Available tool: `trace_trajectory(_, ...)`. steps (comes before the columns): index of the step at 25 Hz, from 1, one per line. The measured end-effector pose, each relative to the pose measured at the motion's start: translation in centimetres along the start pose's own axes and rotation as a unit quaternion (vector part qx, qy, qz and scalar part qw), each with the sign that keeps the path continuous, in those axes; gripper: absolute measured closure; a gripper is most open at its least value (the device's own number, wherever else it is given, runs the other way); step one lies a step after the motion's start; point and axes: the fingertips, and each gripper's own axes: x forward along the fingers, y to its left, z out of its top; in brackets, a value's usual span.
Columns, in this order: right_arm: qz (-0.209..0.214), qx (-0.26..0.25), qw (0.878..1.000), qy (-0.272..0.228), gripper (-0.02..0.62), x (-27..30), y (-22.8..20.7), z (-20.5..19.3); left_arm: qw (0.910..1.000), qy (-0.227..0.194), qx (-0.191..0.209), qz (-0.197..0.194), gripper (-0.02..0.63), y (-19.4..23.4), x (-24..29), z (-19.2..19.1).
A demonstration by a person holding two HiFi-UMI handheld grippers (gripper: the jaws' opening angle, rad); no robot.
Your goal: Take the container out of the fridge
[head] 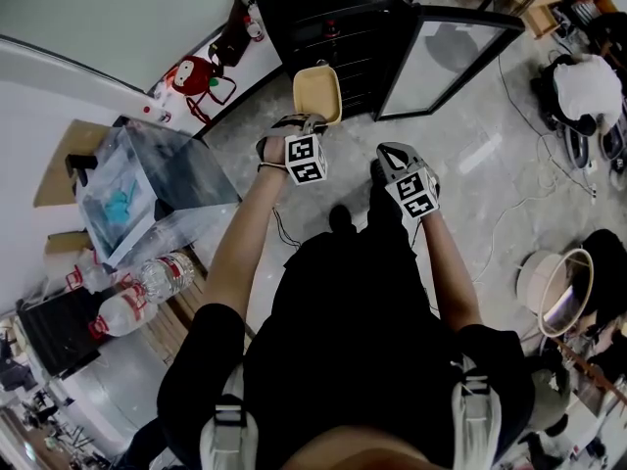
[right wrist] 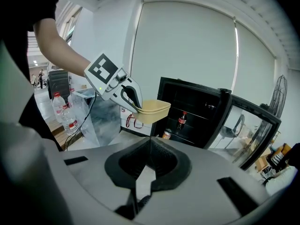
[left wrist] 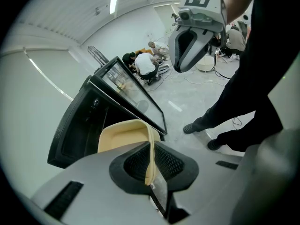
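Container (head: pixel 316 93) is out of the fridge (head: pixel 338 27), held just before its open front. Left gripper (head: pixel 304 121) is clamped on the container's near rim. Right gripper (head: pixel 390 157) has its jaws together, empty. Container judged light, thin and stiff; the rim grip looks adequate.

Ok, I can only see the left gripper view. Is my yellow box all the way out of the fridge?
Observer: Yes. The right gripper view shows the beige container in the air in front of the fridge, gripped by the left tool.
Operator: Is anything else in there?
Observer: A cola bottle stands on a shelf.
Operator: Is my other tool holding something?
Observer: No. The right tool has its jaws together with nothing between them.
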Motion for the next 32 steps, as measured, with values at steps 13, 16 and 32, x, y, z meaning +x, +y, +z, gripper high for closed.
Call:
trace_trajectory(13,0.004,-0.016,1.0,-0.009,0.595,-0.3,3.8,1.4,0.9998,0.005,-0.014,0.013,0.568,-1.7,-2.2,-2.1)
trace_trajectory(16,-0.003,-0.019,1.0,-0.005,0.595,-0.6,3.8,1.4,0.9999,0.002,-0.009,0.012,0.568,-2.1,-2.5,-1.7)
trace_trajectory(32,0.019,-0.029,0.999,-0.004,0.595,0.4,4.0,1.4,0.9994,0.007,-0.011,0.033,0.568,-1.0,-3.3,-2.3)
